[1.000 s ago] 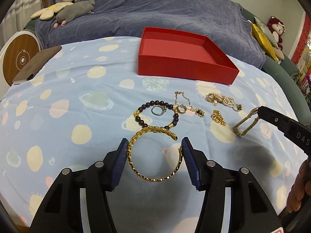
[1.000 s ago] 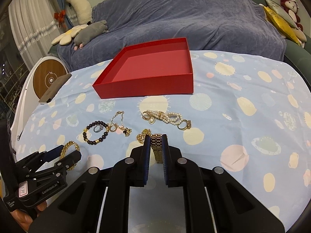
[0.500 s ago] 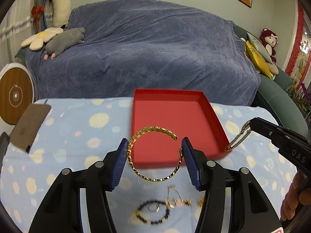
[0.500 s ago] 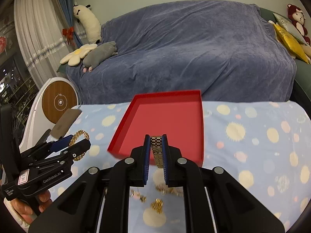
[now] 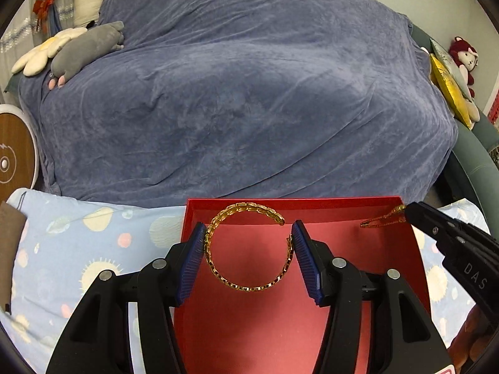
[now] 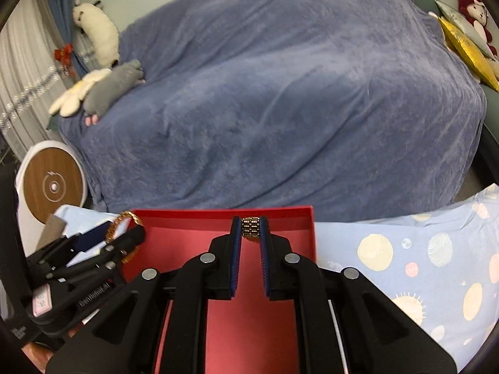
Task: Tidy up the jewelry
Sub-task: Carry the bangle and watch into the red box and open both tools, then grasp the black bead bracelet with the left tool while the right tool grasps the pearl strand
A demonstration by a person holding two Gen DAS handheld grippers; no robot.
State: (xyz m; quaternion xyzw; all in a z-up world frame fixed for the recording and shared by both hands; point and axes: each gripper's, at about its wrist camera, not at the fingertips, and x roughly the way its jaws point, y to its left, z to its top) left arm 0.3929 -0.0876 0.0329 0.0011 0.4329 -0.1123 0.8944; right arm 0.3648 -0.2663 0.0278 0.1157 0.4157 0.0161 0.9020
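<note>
The left gripper point(image 5: 249, 240) clamps a gold bangle point(image 5: 248, 249) over the red tray point(image 5: 343, 215); the right gripper point(image 6: 251, 233) pinches a gold link bracelet point(image 6: 251, 228) above the same tray. The tray sits on a spotted blue cloth point(image 6: 405, 249). At twelve o'clock a blue-covered sofa point(image 5: 249, 93) carries plush toys point(image 5: 84, 46) at ten o'clock

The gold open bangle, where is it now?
The gold open bangle is held between the left tool's fingers, above the red tray.
</note>
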